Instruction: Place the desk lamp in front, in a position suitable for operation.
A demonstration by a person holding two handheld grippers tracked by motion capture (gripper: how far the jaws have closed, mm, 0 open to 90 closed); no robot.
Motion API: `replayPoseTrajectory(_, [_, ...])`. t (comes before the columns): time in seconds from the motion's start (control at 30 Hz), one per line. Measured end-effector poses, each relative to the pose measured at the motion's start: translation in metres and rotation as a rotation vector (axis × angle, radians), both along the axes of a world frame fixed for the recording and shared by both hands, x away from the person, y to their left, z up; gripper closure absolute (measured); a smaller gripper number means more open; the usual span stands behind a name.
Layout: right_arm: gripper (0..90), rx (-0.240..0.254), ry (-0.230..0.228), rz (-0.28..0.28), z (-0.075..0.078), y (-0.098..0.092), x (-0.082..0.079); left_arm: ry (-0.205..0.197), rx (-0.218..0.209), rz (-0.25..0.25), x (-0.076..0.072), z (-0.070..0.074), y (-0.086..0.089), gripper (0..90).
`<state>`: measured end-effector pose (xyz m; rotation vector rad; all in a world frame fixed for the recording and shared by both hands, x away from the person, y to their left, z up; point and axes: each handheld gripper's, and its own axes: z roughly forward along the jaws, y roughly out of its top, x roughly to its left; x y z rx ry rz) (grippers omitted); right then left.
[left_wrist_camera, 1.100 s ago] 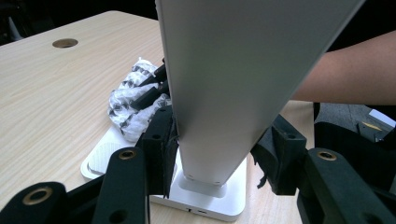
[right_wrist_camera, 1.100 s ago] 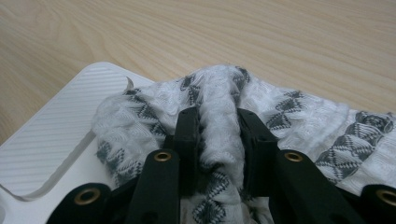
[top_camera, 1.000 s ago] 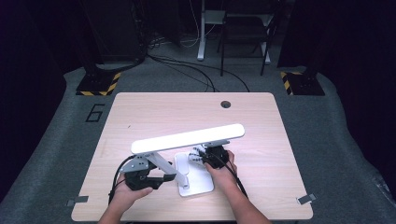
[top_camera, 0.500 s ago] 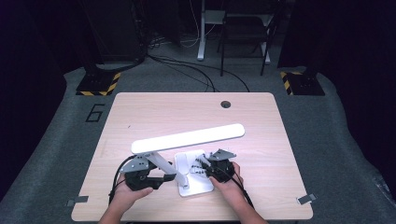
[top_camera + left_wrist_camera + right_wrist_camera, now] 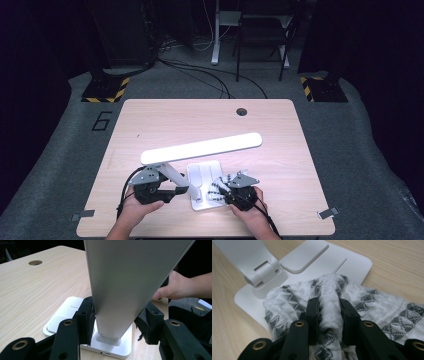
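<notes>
A white desk lamp stands near the table's front edge, its lit head bar (image 5: 200, 148) reaching right above its flat base (image 5: 200, 172). My left gripper (image 5: 177, 190) is shut on the lamp's slanted arm (image 5: 125, 285), one pad on either side just above the base (image 5: 65, 312). My right gripper (image 5: 221, 190) is shut on a fold of white cloth with a grey pattern (image 5: 287, 297). The cloth (image 5: 218, 186) rests on the base's near right part, close to the arm's hinge (image 5: 262, 272). In the right gripper view, that gripper (image 5: 329, 307) pinches a raised ridge of cloth.
The wooden table (image 5: 300, 150) has a round cable hole (image 5: 242, 111) at the back. Grey tape marks sit at its front corners (image 5: 325, 214). The person's right hand (image 5: 175, 287) is beyond the lamp arm. Striped floor stands (image 5: 105, 90) and a chair lie behind the table.
My right gripper has slid toward the table's near edge, dragging the cloth across the lamp base. The left gripper and the lamp have stayed put.
</notes>
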<state>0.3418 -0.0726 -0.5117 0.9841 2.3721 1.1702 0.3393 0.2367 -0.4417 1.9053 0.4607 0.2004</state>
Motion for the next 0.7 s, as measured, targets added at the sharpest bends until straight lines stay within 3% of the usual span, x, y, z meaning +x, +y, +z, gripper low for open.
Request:
replayPoseTrajectory(0.17, [71.6,-0.015,0.002,0.018,0.001,-0.003,-0.012,-0.001,0.002,0.000,0.000,0.000,0.000,52.6])
replayPoseTrajectory(0.4, [71.5,-0.012,0.020,0.015,0.002,-0.004,-0.015,0.000,0.001,0.001,0.000,0.000,0.000,52.6])
replayPoseTrajectory(0.6, [71.4,-0.021,0.009,0.020,0.004,0.002,-0.016,0.001,0.001,0.000,0.000,0.000,0.000,52.5])
replayPoseTrajectory(0.7, [71.2,-0.030,0.005,0.053,0.005,0.012,-0.017,0.001,0.001,-0.001,0.000,0.000,0.000,52.5])
